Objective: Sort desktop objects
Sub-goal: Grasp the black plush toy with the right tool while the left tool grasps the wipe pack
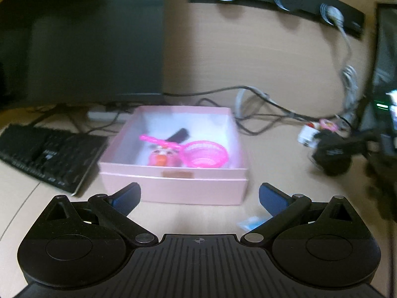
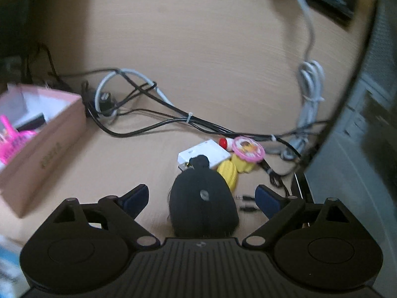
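Tongs spread wide over a black mouse, pink box half filled

The right tongs (image 2: 201, 197) are seen with the jaws spread wide, one blue pad on each side of a black mouse (image 2: 202, 206) that lies on the worktop (image 2: 139, 164). No pad is pressed on the mouse; a gap of bare worktop is visible on both sides, so nothing is gripped. The left tongs (image 1: 199, 196) are likewise released and empty, held just in front of the near wall of a pink box (image 1: 173, 181).

In the box a pink toy strainer (image 1: 206, 154), a small red and orange toy (image 1: 161, 159) and a dark oblong thing (image 1: 178, 134) are already laid. The step in hand is judged to be the picking of the next loose item on the right side. Beyond the mouse a cluster is left on the worktop: a white adapter (image 2: 206, 152), a yellow toy (image 2: 230, 171) and a round pink toy (image 2: 249, 149), all touching or nearly so, with black cables (image 2: 158, 114) running behind them. Two small dark plugs (image 2: 245, 202) lie just beside the right pad.

If the mouse is the target, the jaws must be lowered around its flanks and closed evenly; whether it belongs in the box cannot be told. Should a toy be meant instead, the tongs must be carried past the mouse. A black keyboard (image 1: 49, 156) lies to the left of the box
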